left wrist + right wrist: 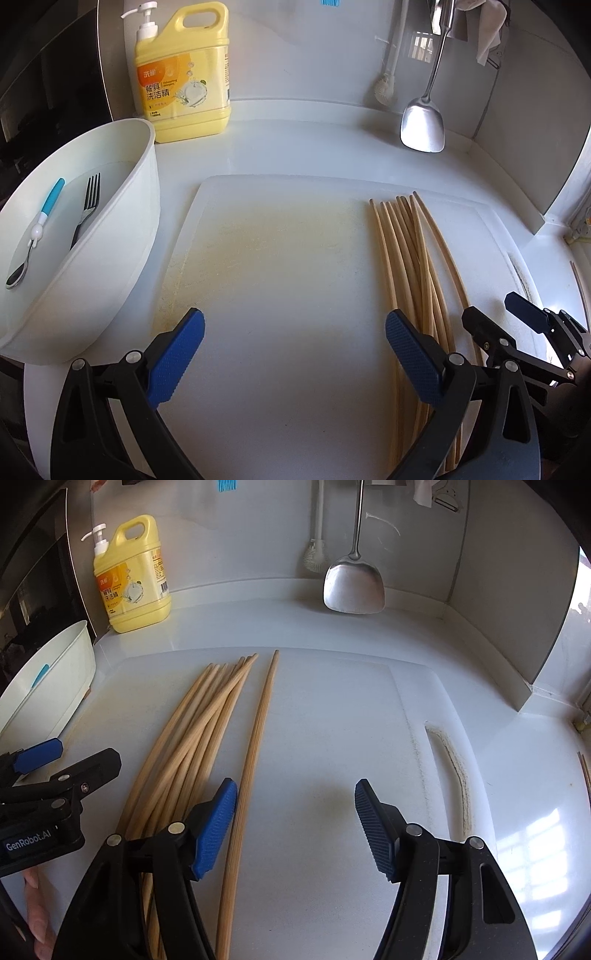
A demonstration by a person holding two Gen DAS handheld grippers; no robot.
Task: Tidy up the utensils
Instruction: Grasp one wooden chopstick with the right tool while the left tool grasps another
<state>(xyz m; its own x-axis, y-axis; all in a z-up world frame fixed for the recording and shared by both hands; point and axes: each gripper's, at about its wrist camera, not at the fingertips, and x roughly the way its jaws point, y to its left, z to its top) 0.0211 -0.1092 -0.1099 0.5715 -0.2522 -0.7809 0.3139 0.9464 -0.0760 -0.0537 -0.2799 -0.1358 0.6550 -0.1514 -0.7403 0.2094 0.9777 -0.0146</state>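
Note:
Several wooden chopsticks (413, 258) lie in a loose bundle on the white cutting board (277, 295), toward its right side; they also show in the right wrist view (192, 746), with one chopstick (255, 753) lying apart to the right. A white tub (122, 236) at the left holds a black fork (86, 206) and a blue-handled spoon (35, 236). My left gripper (295, 354) is open and empty over the board's near middle. My right gripper (295, 819) is open and empty, just right of the chopsticks; it also shows in the left wrist view (517, 317).
A yellow dish soap bottle (184, 74) stands at the back left. A steel spatula (423, 122) and a white brush (386, 86) hang against the back wall. A dark appliance (48, 74) is at the far left. The wall corner closes the right side.

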